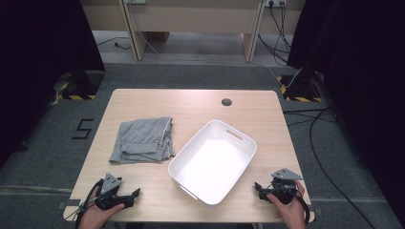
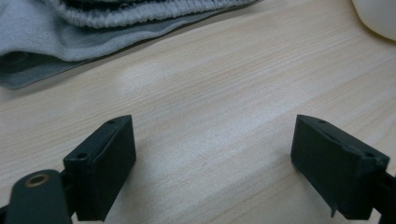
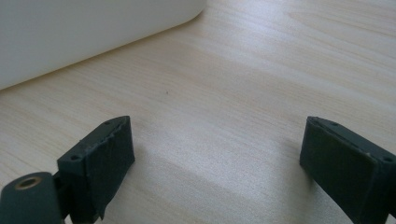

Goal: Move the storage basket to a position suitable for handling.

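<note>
Table [image 1: 143, 102]: a light wooden top. It carries a folded grey cloth and a white tub, with both grippers parked at the near edge.

Cloth [image 1: 142, 140]: grey fabric, loosely folded, lying flat on the left half of the table. It sits just beside the tub's left side, apart from it. In the left gripper view its ribbed hem [image 2: 140, 14] lies ahead of the jaws, near but not touching.

Tub [image 1: 241, 138]: a white plastic bin with handle slots, set at an angle in the middle of the table. It stands open and holds nothing, probably the place the cloth is meant to go. In the right gripper view its wall [image 3: 84, 32] runs across the top left.

Left gripper [image 1: 133, 196]: rests low at the front left corner, pointed toward the middle. Its jaws stand wide apart over bare wood, with nothing between them.

Right gripper [image 1: 260, 190]: rests at the front right edge beside the tub's near corner. Its jaws are spread wide too, gripping nothing.

Step in hand: likely the start. Both hands wait clear of the things, and the left one sits nearer the cloth, so it seems the one to reach first.
</note>
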A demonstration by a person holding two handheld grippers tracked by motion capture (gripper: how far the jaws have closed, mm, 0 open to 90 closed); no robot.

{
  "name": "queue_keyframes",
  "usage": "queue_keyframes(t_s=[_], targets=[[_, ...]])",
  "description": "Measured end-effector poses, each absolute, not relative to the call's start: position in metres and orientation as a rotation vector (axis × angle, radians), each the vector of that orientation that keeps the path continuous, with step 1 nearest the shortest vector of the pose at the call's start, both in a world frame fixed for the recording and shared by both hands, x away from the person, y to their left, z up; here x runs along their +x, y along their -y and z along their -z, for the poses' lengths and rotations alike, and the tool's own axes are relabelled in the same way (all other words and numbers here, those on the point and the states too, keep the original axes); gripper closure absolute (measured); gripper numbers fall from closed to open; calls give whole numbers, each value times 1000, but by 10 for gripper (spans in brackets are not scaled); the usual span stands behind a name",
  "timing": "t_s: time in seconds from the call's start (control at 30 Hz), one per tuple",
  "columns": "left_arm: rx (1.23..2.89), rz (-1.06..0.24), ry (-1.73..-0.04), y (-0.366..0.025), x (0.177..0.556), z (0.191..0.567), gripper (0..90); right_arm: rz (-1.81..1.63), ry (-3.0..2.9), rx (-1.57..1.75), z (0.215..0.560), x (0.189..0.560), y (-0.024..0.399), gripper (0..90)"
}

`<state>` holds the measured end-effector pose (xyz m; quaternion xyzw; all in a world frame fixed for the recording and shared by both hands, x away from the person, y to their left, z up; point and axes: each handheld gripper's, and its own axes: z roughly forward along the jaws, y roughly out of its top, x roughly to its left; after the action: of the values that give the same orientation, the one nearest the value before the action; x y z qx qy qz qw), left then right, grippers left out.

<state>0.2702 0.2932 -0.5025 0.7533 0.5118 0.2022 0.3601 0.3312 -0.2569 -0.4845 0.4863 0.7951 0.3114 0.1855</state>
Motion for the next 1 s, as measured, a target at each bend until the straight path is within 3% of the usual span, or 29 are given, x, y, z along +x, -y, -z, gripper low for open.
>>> queue_keyframes(t_s=[0.4, 0.6, 0.87, 1.0], targets=[[1942, -520, -1316, -293, 270, 502, 134, -878, -2246, 1363, 485, 332, 257, 104], [1944, -513, -1319, -292, 269, 502, 138, -903, -2214, 1371, 483, 332, 256, 212], [1904, -440, -1307, -277, 264, 495, 163, -982, -2110, 1332, 470, 332, 256, 243], [1897, -467, -1246, -254, 257, 488, 164, -1021, -2087, 1324, 462, 335, 254, 248]])
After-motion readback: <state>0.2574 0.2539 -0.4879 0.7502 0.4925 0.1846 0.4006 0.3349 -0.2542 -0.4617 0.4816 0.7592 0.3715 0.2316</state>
